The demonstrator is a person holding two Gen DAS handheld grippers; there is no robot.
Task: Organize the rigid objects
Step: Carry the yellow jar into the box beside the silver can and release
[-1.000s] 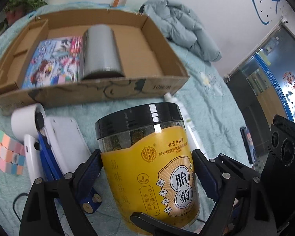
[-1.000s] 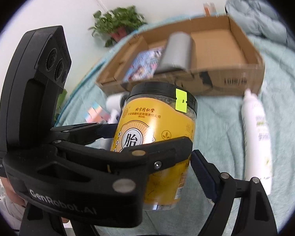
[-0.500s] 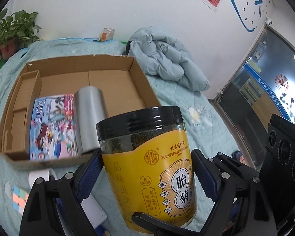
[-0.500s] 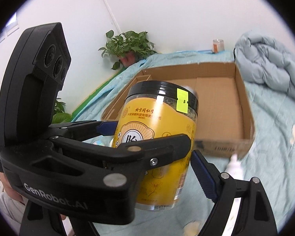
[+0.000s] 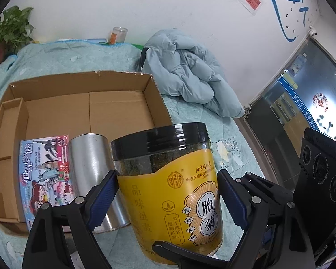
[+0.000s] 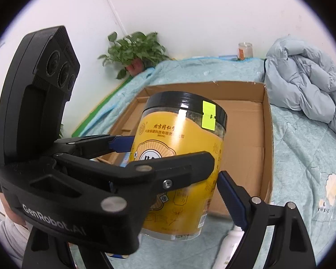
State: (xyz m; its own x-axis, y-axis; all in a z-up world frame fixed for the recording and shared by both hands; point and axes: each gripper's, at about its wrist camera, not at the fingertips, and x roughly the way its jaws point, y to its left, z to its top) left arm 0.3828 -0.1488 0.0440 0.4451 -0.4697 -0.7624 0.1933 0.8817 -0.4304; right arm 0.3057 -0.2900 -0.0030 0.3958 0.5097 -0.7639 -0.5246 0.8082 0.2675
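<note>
Going left to right from your left wrist camera: an open cardboard box [image 5: 123,103] sits on the teal quilt [image 5: 60,53], with a colourful book [image 5: 44,174] and a silver cylinder [image 5: 94,174] lying side by side inside. In front, your left gripper [image 5: 168,192] and right gripper [image 6: 174,188] both clamp the yellow-labelled jar [image 5: 168,179], black lid up, held clear of the quilt at the box's near edge. A pale blue jacket [image 5: 190,71] lies bundled to the right.
</note>
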